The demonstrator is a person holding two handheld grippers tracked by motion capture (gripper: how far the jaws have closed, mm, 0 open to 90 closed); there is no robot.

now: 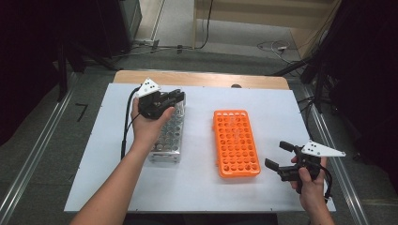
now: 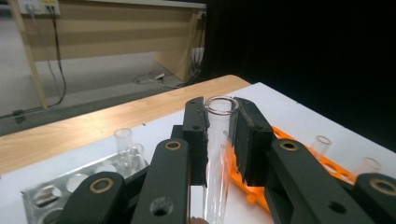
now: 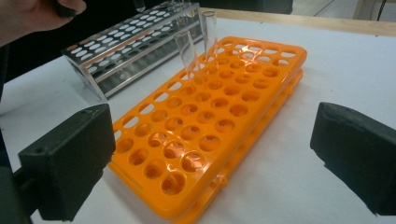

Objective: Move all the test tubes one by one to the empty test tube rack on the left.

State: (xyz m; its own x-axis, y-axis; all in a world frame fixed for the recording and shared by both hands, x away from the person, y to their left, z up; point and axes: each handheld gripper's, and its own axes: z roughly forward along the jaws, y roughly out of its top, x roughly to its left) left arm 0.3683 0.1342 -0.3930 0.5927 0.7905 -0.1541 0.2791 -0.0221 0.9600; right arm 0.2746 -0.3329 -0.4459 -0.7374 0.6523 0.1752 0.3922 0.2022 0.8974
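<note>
A: Which large items lay in the high view?

B: The white table (image 1: 202, 187) filled the middle of the frame. On it, left of center, stood the metal rack (image 1: 170, 136); just right of center lay the orange rack (image 1: 235, 142), the two well apart.

A: Where were your hands?

B: Your left hand (image 1: 146, 123) was in the upper left of the high view, over the far end of the metal rack. Your right hand (image 1: 310, 185) was at the lower right, on the near side of the orange rack and clear of it.

A: And the tongs?

B: Your left gripper (image 2: 219, 140) was clenched on a glass test tube (image 2: 217, 158); in the left gripper view the tube stood upright at center frame, both pads pressed against its sides, its open rim just above them. Your right gripper (image 1: 278, 157) was released: in the right gripper view its two pads sat at the lower left and right edges, far apart, with nothing between them.

A: Any smaller items?

B: Two more tubes (image 3: 189, 53) stood in the far holes of the orange rack, in the upper middle of the right gripper view, one upright and one leaning.
</note>
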